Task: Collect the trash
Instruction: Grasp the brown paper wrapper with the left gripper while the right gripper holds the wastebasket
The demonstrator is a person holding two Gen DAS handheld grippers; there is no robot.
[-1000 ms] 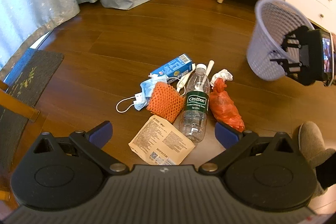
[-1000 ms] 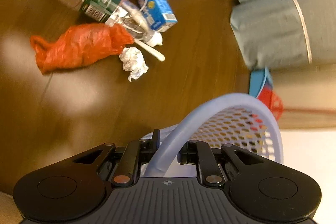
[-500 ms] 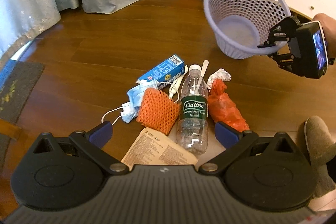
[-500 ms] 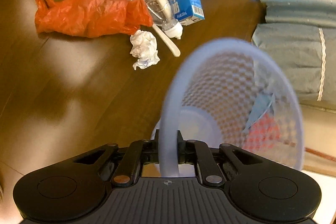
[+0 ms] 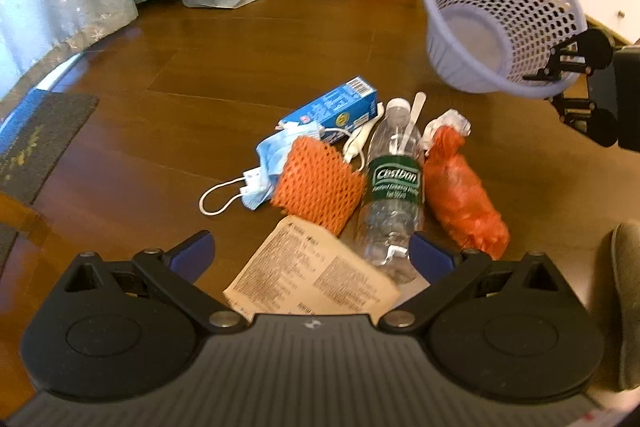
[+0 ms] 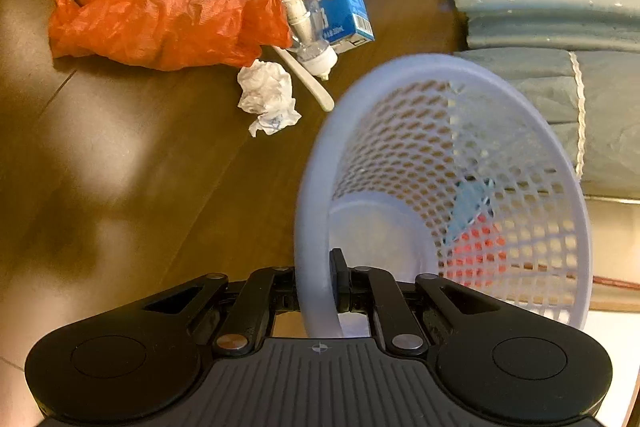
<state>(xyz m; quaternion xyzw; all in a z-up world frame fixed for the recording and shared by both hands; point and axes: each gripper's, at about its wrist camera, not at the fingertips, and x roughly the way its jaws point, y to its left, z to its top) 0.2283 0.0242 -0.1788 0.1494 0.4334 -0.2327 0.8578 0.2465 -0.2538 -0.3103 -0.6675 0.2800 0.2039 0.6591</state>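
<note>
The right gripper (image 6: 318, 291) is clamped on the rim of the tilted basket (image 6: 440, 187), at two o'clock from the trash pile (image 5: 360, 179) on the floor (image 5: 200, 87), while the left gripper (image 5: 310, 255) hangs wide apart, empty, at the pile's six o'clock.

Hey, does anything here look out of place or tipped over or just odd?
Yes. The lilac mesh basket is tilted with its mouth sideways, off the floor, gripped at the rim by the right tool. A pile of trash lies on the wood floor, with the Cestbon bottle on its side.
</note>
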